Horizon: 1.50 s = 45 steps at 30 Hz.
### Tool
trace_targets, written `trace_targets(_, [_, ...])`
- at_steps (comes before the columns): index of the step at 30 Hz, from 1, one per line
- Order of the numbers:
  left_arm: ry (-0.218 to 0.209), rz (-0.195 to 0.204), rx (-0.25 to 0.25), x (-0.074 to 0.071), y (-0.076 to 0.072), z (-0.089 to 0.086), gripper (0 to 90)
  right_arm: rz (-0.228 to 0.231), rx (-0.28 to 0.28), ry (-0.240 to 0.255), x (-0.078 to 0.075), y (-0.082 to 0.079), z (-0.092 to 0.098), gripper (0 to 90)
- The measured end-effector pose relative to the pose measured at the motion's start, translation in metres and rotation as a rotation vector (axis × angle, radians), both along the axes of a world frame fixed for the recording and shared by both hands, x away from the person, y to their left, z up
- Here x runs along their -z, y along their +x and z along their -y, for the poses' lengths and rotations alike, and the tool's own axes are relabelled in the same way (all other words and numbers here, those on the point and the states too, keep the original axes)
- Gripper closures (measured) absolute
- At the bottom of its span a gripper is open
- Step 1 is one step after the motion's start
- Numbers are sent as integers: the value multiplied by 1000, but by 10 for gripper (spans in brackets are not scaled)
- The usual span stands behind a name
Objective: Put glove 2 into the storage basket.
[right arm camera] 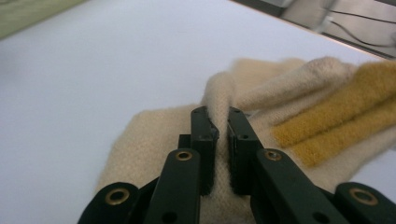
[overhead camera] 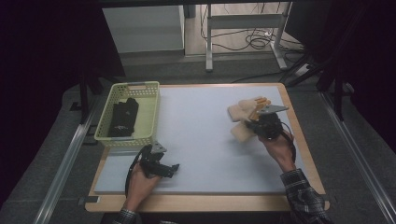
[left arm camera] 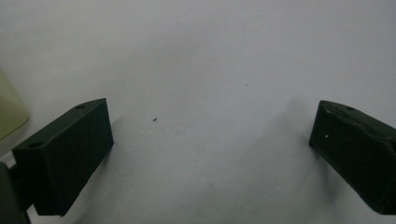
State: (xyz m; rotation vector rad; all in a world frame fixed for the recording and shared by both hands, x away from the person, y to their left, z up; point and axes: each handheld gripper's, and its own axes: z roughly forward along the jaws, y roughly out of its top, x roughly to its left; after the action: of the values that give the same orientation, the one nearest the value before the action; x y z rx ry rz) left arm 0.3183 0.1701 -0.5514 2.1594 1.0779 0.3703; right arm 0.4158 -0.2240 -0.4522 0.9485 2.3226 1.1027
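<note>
A cream knitted sock with mustard-yellow stripes (overhead camera: 243,114) lies at the right of the white mat. My right gripper (overhead camera: 256,122) is shut on a pinched fold of that sock (right arm camera: 299,107); in the right gripper view the cream fabric bunches up between the two black pads (right arm camera: 204,140). Part of the sock hangs below the grip. My left gripper (overhead camera: 172,169) rests near the mat's front left, jaws wide apart. In the left gripper view its fingers (left arm camera: 65,158) frame bare mat, nothing between them.
A pale green basket (overhead camera: 110,112) stands at the mat's left edge with a dark folded item (overhead camera: 123,116) inside. The white mat (overhead camera: 196,135) covers a wooden table. Table legs and cables sit beyond the far edge.
</note>
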Motion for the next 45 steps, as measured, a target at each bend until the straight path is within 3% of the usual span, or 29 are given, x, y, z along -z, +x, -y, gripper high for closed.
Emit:
trace_targets(5, [0,-1,1,0,0,0,0,-24,-151,10,6,-16,-41,832])
trace_targets(10, [3,1,3,0,0,0,0,-65,-268,-2,28,-29,-77,830])
trace_targets(13, [1,0,2,0,0,0,0,-102,-289,-32,49,-32,-89,792])
trace_targets(15, [1,-1,1,0,0,0,0,-114,-282,-23,60,-33,-90,681])
trace_targets(18, [1,-1,2,0,0,0,0,-129,-264,-24,56,-31,-90,508])
trace_targets(22, [3,1,3,0,0,0,0,-109,-268,6,38,-34,-92,468])
trace_targets(26, [-2,3,-1,0,0,0,0,-120,-305,12,35,-38,-106,591])
trace_targets(30, [2,1,3,0,0,0,0,-126,-342,-23,45,-39,-126,793])
trace_targets(33, [2,2,2,0,0,0,0,-146,-353,-29,55,-37,-138,877])
trace_targets(39, [2,2,2,0,0,0,0,-158,-361,-90,73,-38,-150,884])
trace_targets(45, [-1,1,0,0,0,0,0,-164,-383,-86,71,-53,-138,883])
